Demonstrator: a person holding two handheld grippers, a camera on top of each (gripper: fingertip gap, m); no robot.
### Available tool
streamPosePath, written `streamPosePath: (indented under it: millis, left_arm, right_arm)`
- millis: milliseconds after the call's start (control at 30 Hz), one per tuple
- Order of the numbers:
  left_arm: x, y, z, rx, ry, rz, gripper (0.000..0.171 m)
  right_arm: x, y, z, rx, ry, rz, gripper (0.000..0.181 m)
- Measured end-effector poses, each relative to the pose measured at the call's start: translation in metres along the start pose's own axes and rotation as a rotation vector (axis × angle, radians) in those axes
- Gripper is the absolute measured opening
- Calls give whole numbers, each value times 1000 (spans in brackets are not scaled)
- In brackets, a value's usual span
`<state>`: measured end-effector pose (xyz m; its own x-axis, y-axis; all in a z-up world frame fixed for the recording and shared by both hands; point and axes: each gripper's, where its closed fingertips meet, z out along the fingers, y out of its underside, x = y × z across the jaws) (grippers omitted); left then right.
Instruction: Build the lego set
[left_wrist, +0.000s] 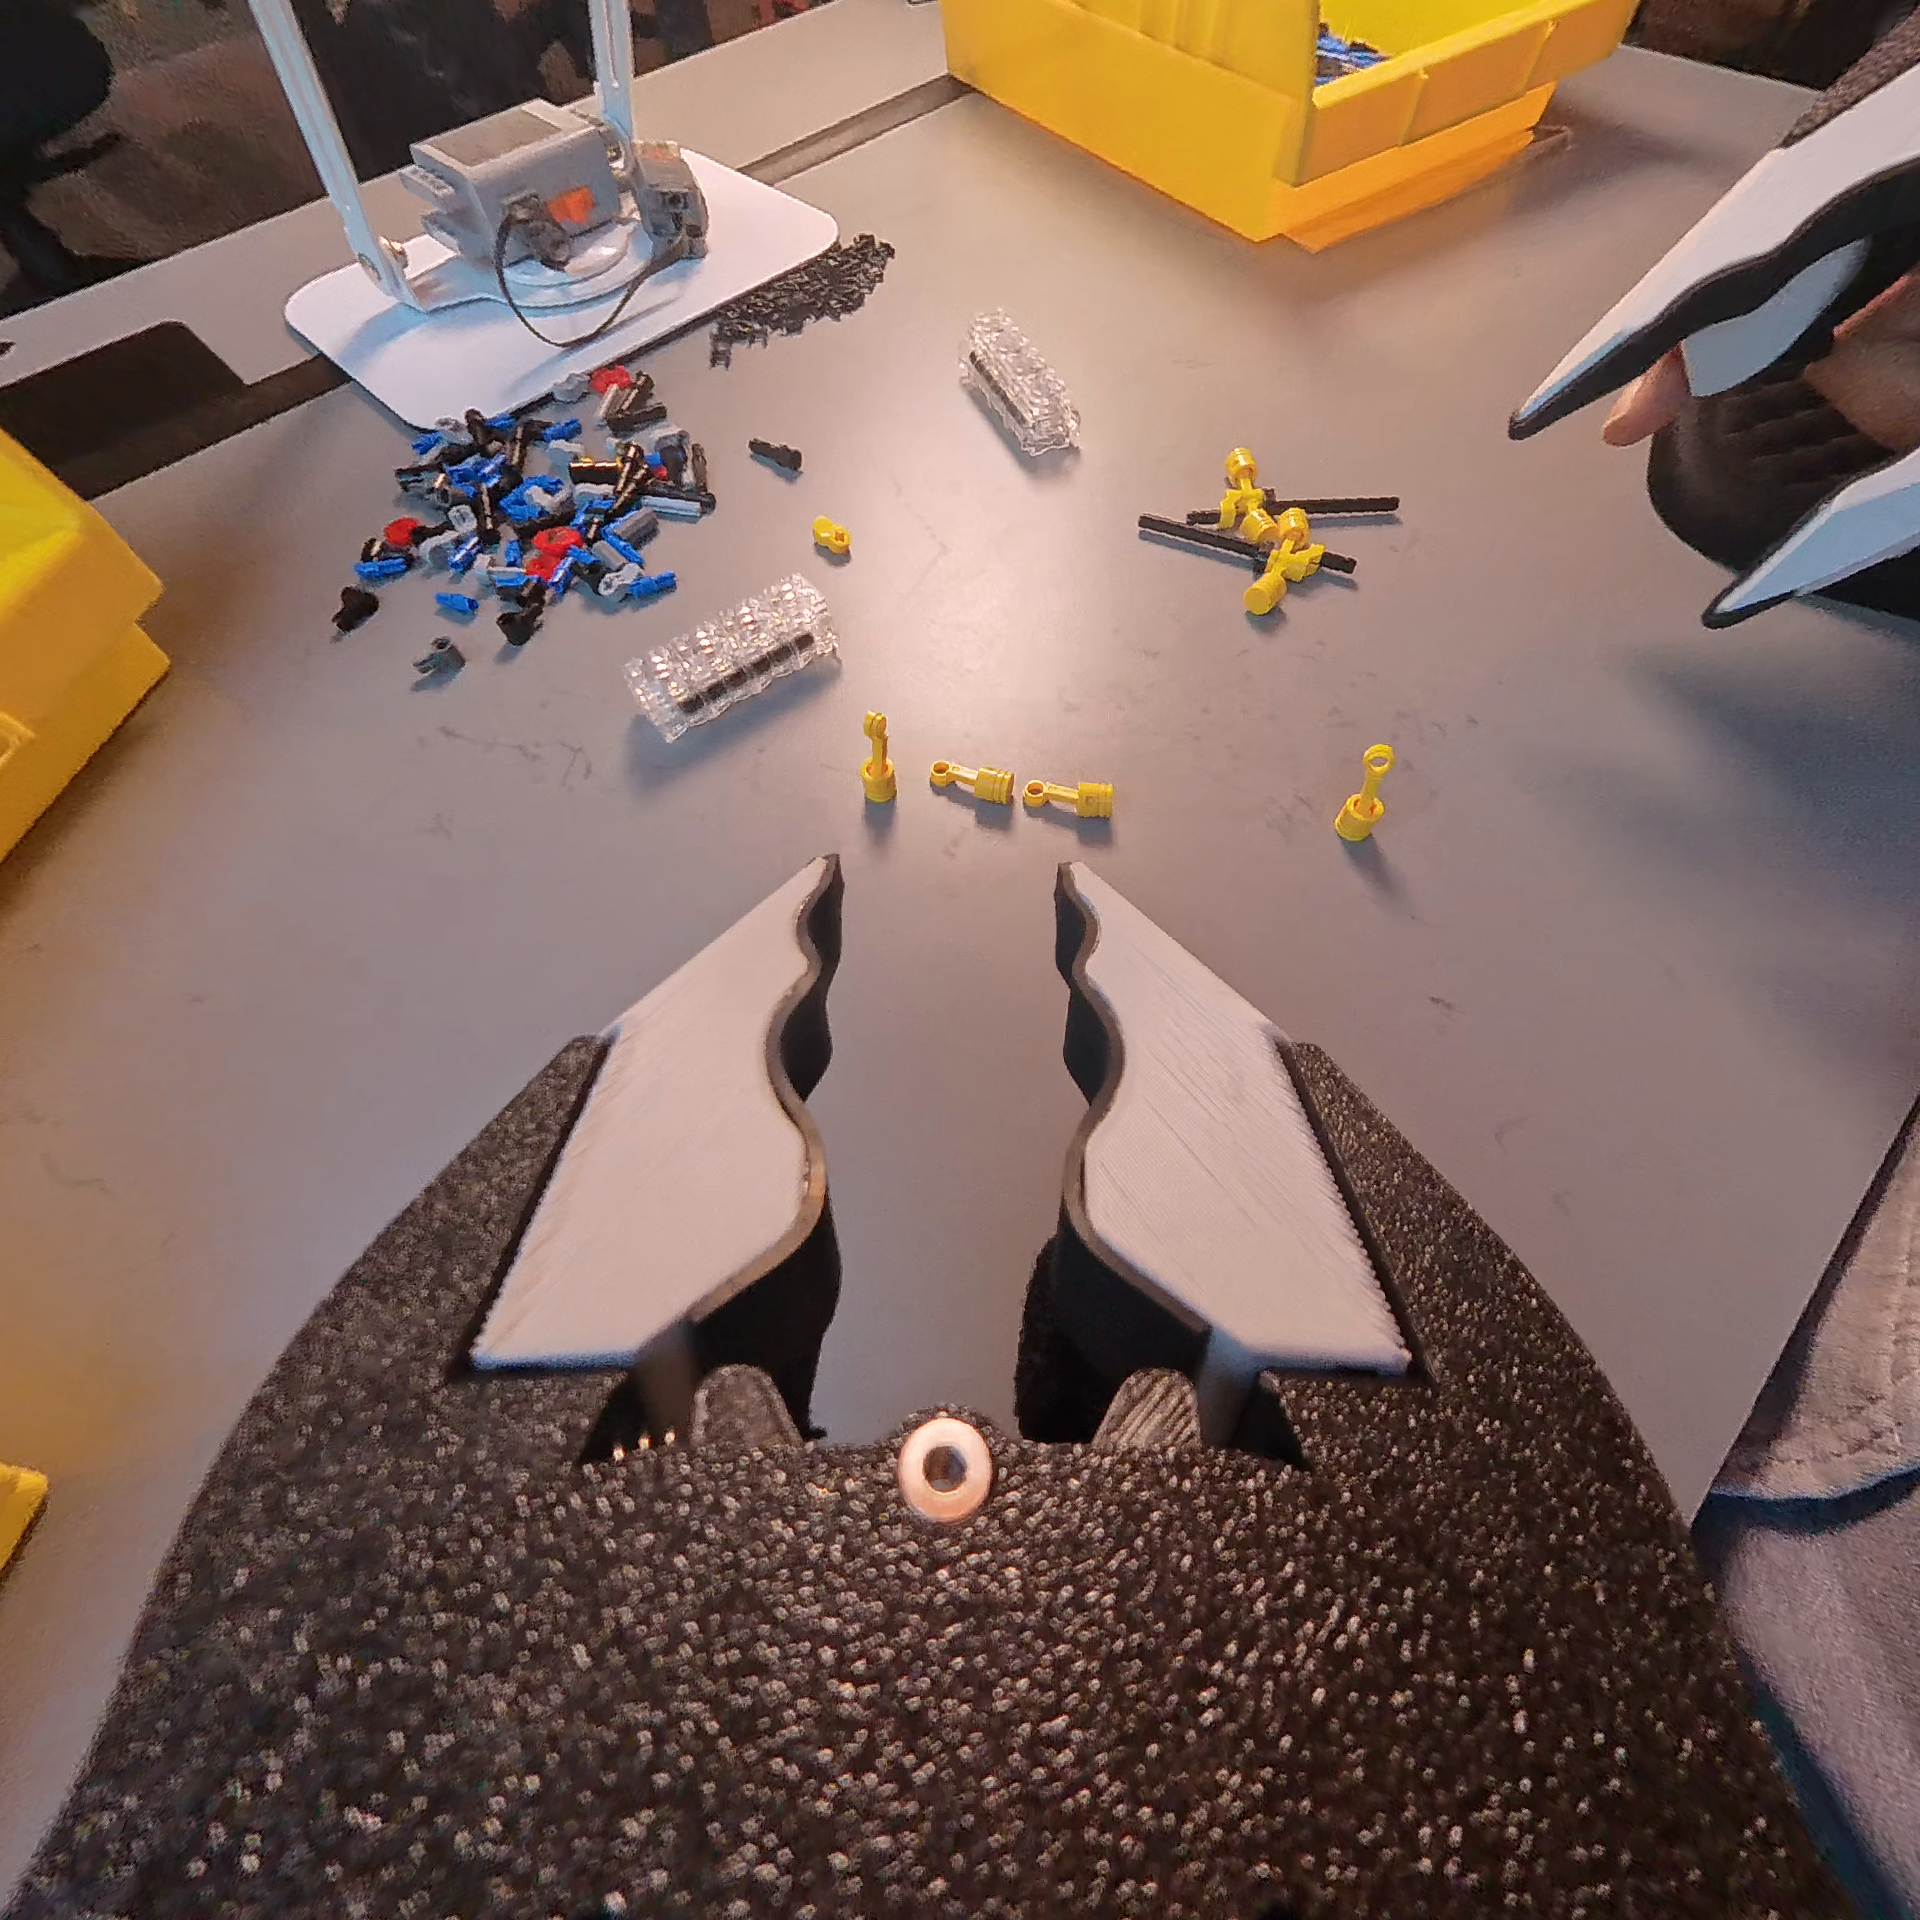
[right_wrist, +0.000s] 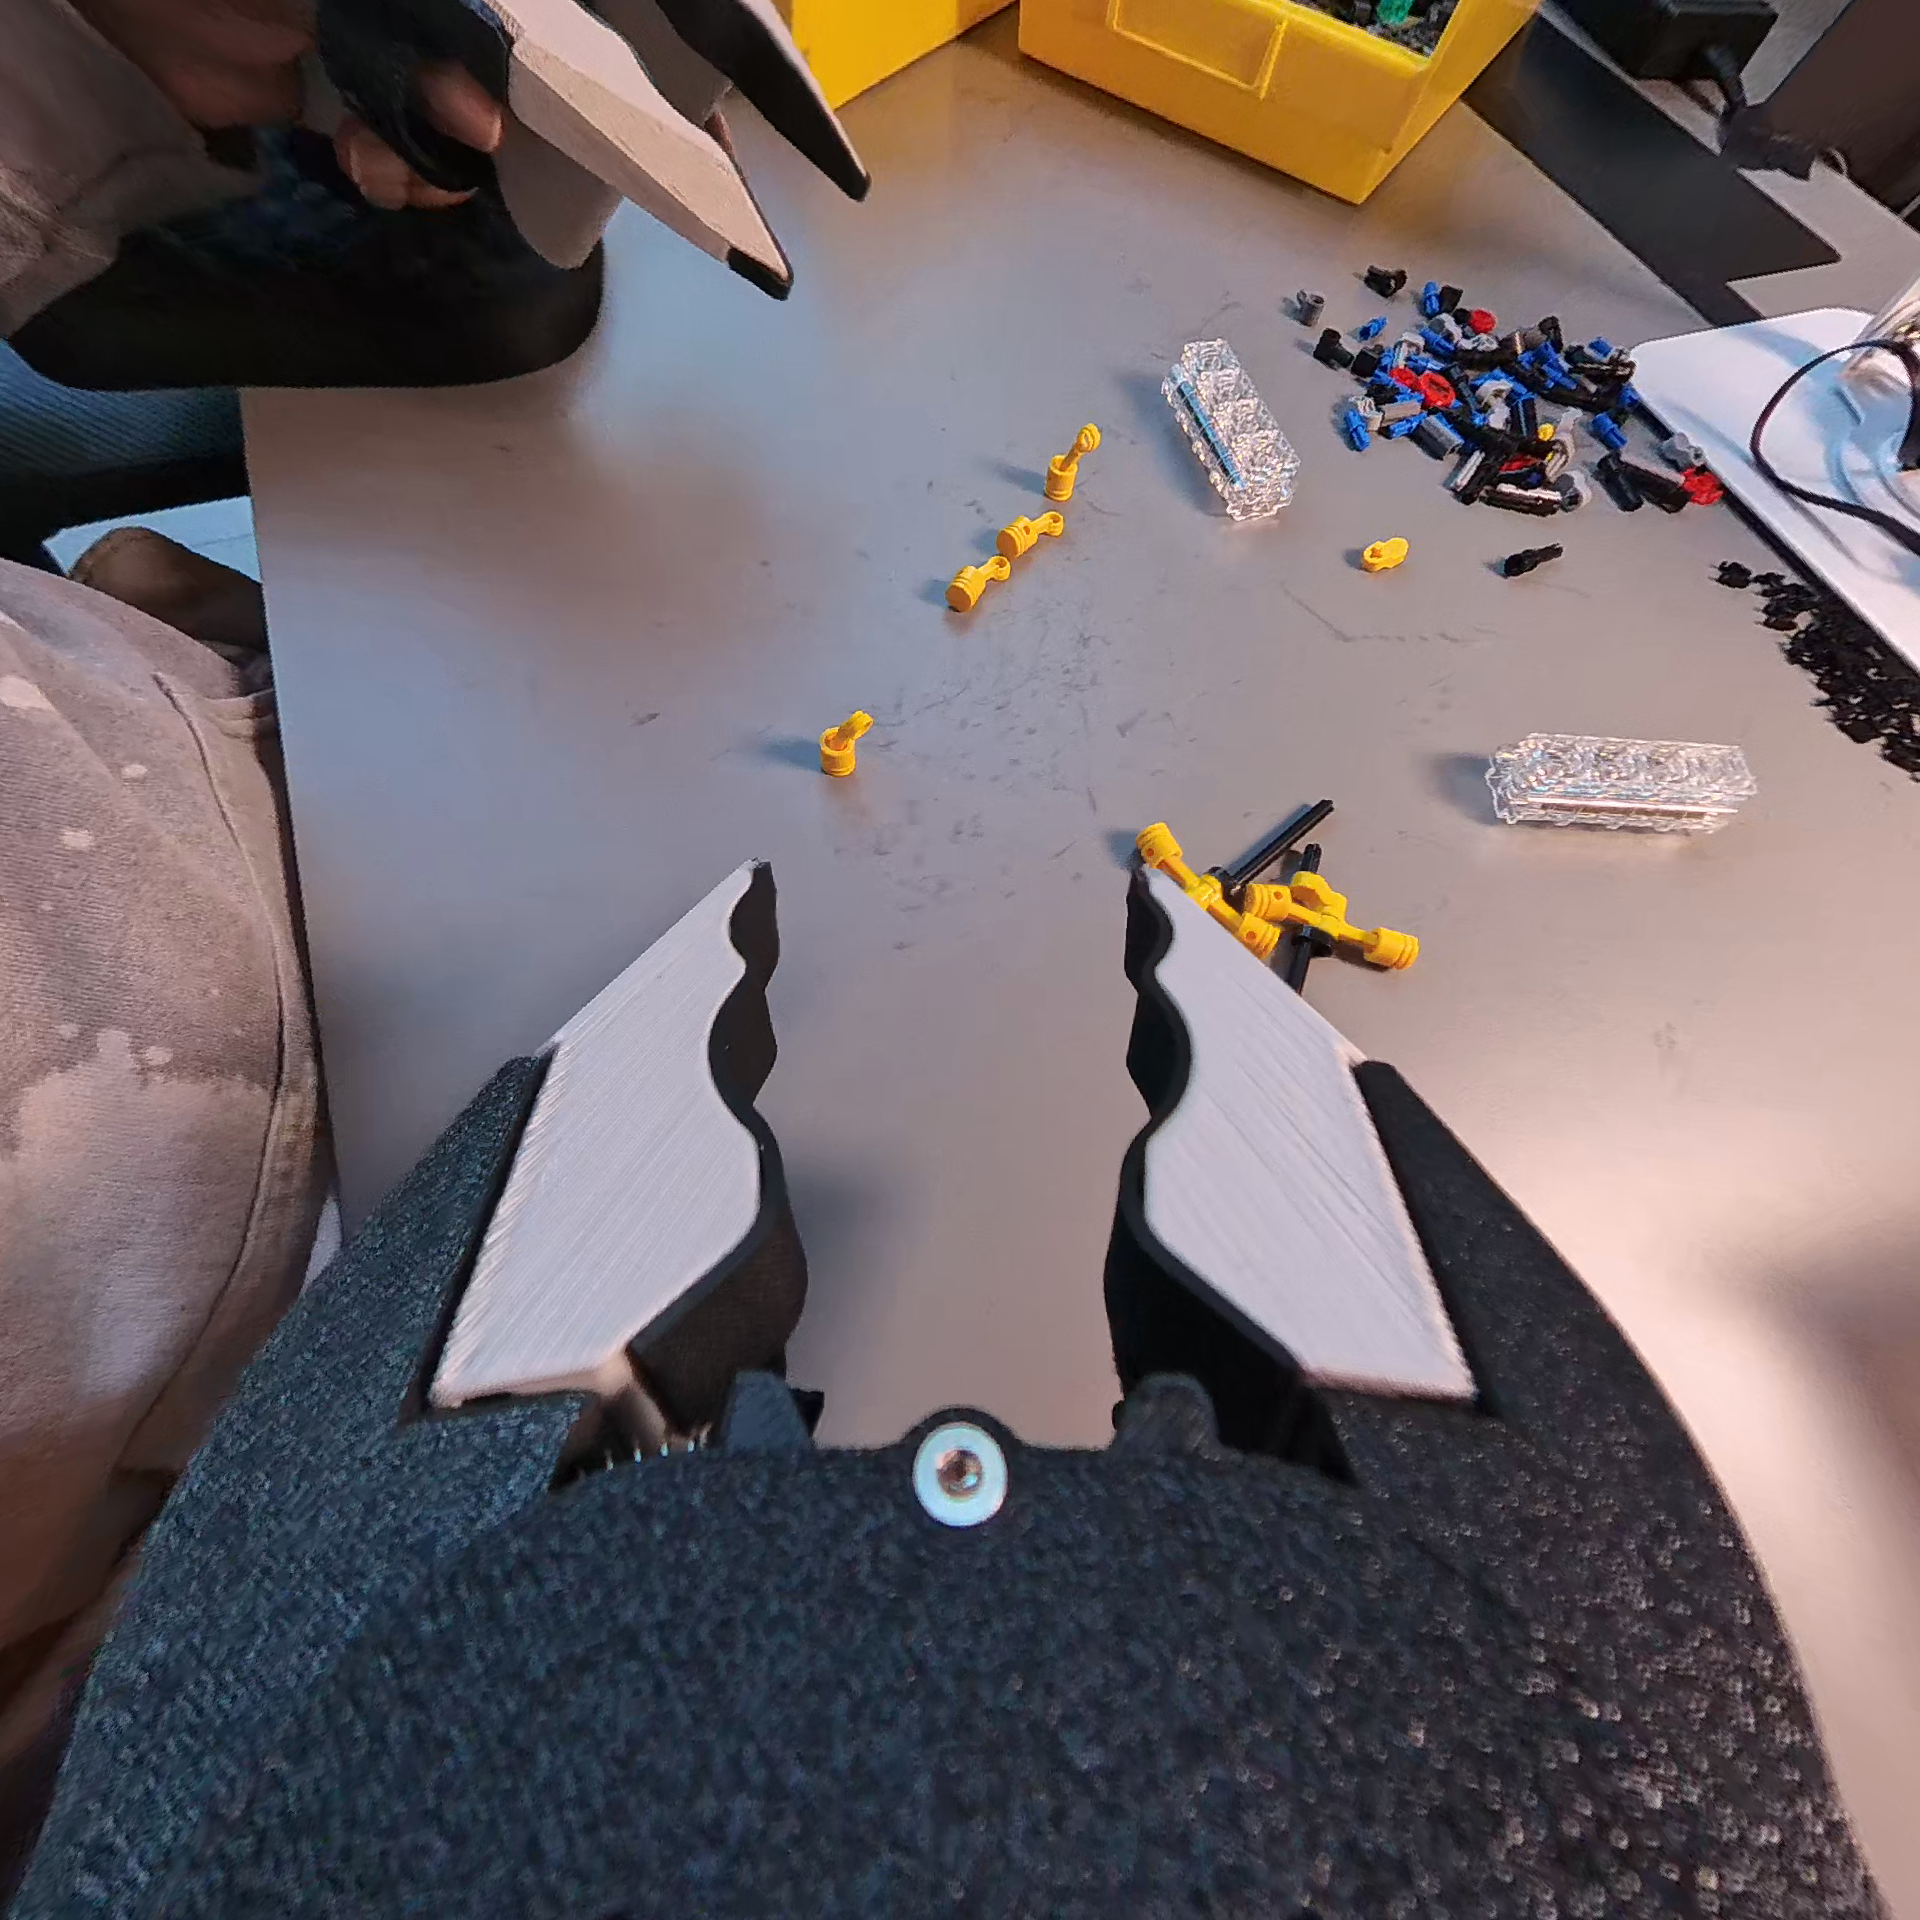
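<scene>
**Both grippers empty above scattered lego parts**

The left gripper (left_wrist: 948, 878) hangs over the grey tabletop (left_wrist: 312, 987) with its grey, wavy-edged fingers (left_wrist: 717, 1091) apart and nothing between them; just ahead of its tips lie two small yellow plastic piston pieces (left_wrist: 1070, 800) on their sides, with a third yellow piston (left_wrist: 878, 764) standing upright to their left; a fourth upright yellow piston (left_wrist: 1363, 800) stands well apart to the right; beyond these lies a clear studded plastic block (left_wrist: 732, 655), and a second clear block (left_wrist: 1018, 395) farther back; a cluster of yellow pistons on black axles (left_wrist: 1273, 535) rests near the right gripper (left_wrist: 1610, 520), whose fingers also stand apart and empty; in the right wrist view that cluster (right_wrist: 1288, 904) lies just beside its right fingertip; a heap of small blue, black, red and grey connector pins (left_wrist: 530, 509) sits at the left, next to a white base plate (left_wrist: 623, 312) carrying a grey motor unit (left_wrist: 561, 197); a yellow plastic bin (left_wrist: 1299, 104) stands at the far edge.
</scene>
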<state>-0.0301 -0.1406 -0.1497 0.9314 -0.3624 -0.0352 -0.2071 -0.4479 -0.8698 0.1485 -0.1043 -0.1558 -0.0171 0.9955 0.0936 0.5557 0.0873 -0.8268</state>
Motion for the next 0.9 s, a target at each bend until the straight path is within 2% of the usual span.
streamPosePath:
  millis: [267, 467, 567, 633, 667, 733, 900]
  left_arm:
    - [4, -10, 35, -56, 169, 88, 41]
    - [-14, -5, 64, -160, 226, 154, 43]
    - [-17, -2, 72, -169, 273, 161, 36]
    - [-20, 0, 74, -169, 265, 157, 29]
    - [-20, 2, 75, -172, 265, 155, 28]
    - [-22, 6, 77, -179, 259, 152, 26]
    - [-20, 7, 86, -199, 288, 148, 19]
  right_arm:
    - [-14, -9, 30, -74, -98, -107, 37]
    - [-27, -10, 58, -160, -202, -230, 32]
    - [-28, -5, 71, -198, -252, -250, 28]
    - [-31, 2, 75, -230, -299, -260, 14]
    - [-31, 1, 76, -221, -305, -268, 7]
    - [-33, -3, 74, -186, -342, -246, 6]
    - [3, -15, 69, -132, -275, -207, 7]
